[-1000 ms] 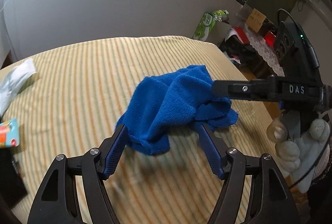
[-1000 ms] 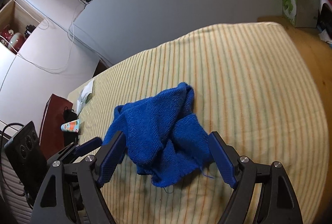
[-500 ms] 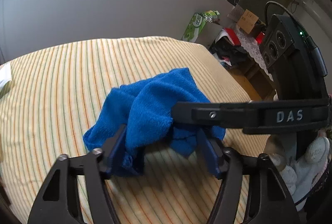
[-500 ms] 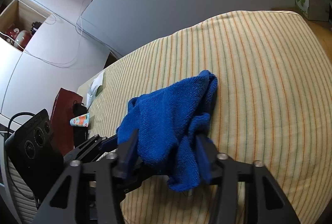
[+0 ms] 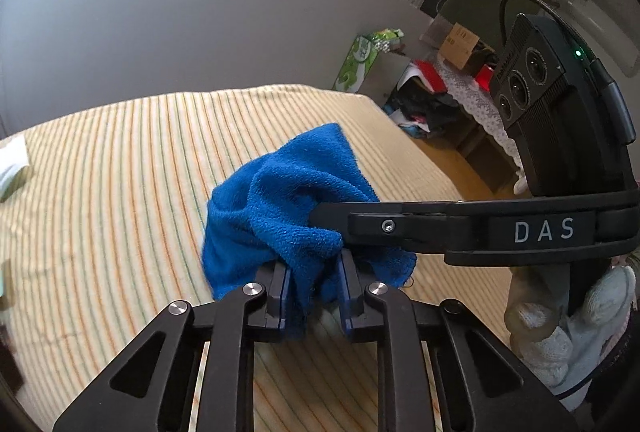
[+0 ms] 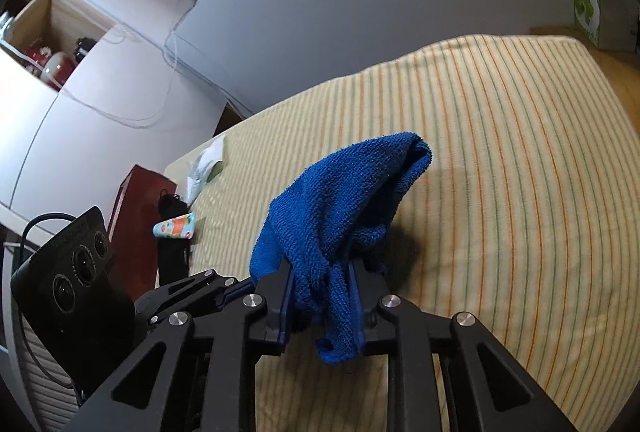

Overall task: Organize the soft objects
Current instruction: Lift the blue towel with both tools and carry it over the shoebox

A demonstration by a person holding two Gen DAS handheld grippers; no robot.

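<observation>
A crumpled blue towel (image 5: 296,192) is bunched up above the striped yellow bed cover (image 5: 120,168). My left gripper (image 5: 314,286) is shut on the towel's near edge. My right gripper (image 6: 320,292) is shut on another part of the same towel (image 6: 340,204), which rises in a peak in front of it. In the left wrist view the right gripper's arm reaches in from the right and meets the towel. In the right wrist view the left gripper (image 6: 236,288) shows at the lower left, touching the towel.
A white crumpled cloth (image 6: 206,164) and a small colourful tube (image 6: 174,228) lie near the bed's left edge. A grey headboard (image 5: 180,32) stands behind. A green box (image 5: 360,60) and clutter sit past the bed's far right corner.
Both grippers went from wide open around the towel to shut on it. The towel is now pulled up off the bed into a peak.
</observation>
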